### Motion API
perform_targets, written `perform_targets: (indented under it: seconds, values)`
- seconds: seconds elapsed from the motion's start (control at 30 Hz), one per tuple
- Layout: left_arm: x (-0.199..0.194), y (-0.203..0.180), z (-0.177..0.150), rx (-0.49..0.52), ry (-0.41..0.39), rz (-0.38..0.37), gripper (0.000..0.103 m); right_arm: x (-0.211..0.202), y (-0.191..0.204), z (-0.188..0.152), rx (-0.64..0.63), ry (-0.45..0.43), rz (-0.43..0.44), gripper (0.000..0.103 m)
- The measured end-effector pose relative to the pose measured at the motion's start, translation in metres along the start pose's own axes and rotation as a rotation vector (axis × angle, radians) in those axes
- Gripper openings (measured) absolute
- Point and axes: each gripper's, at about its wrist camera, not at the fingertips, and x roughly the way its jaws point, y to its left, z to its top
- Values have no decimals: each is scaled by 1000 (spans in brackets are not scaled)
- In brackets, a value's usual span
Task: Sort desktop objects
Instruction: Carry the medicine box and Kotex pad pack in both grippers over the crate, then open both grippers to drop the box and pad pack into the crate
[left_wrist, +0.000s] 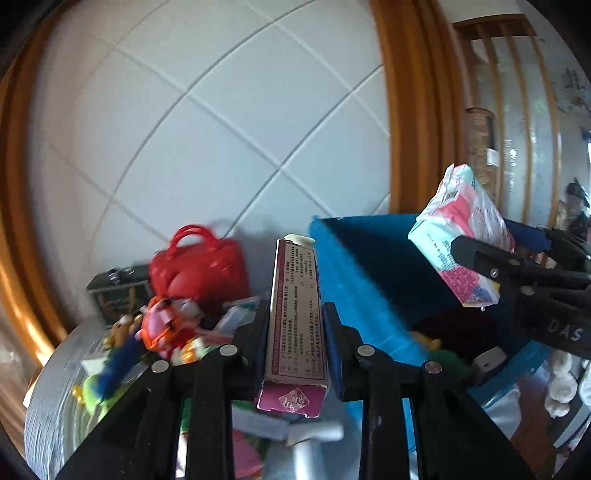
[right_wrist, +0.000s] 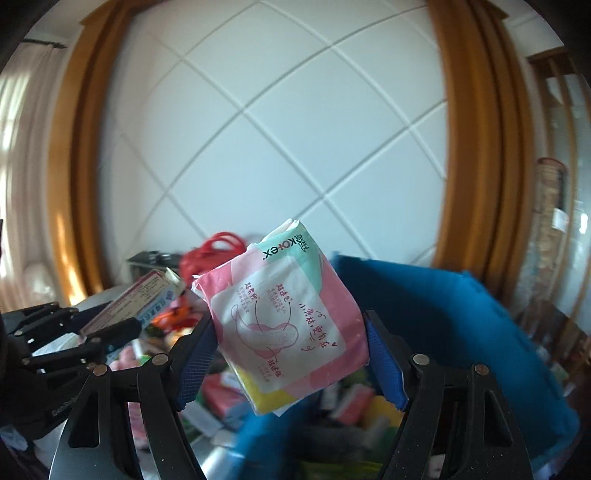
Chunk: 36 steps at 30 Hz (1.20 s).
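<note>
Between the pads of the left tool (left_wrist: 297, 328) a slim pink carton (left_wrist: 297, 317) is clamped upright, raised above a toy pile (left_wrist: 162, 332) and red handbag (left_wrist: 199, 269). The right tool (right_wrist: 291, 354) pinches a pink sanitary-pad pack (right_wrist: 284, 325), held above the blue bin (right_wrist: 461, 325) just beside.

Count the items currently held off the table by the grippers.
2: a maroon carton in the left gripper, a pink Kotex pack in the right gripper.
</note>
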Motion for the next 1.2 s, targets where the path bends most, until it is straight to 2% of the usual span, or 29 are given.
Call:
perform_targets:
  seconds: [0.1,0.27,0.47,0.63,0.77,0.93,1.03,1.1,1.2]
  values:
    - [16,-41,12,27,4,-63,26,0,-47,-4,26,29,-102,77]
    - [41,-114,27,76,32,-135,26,7,-113,-17,65,98,-215,77]
    - [76,-183,34,122,97,-175,26,20,-167,-32,79,156,-276,77]
    - [97,-212,33,136,145,-169,26,31,-190,-42,53,190,-329,77]
    - [107,-221,32,140,179,-164,27,40,-209,-50,45,204,-322,77]
    - [112,-230,30,150,184,-149,30,47,-216,-50,37,206,-324,77]
    - [111,-229,31,141,173,-138,47,50,-218,-50,27,204,-329,77]
    - [109,-227,32,131,158,-137,64,49,-218,-47,25,193,-330,78]
    - [105,-223,34,118,136,-131,74,47,-219,-45,17,177,-350,87]
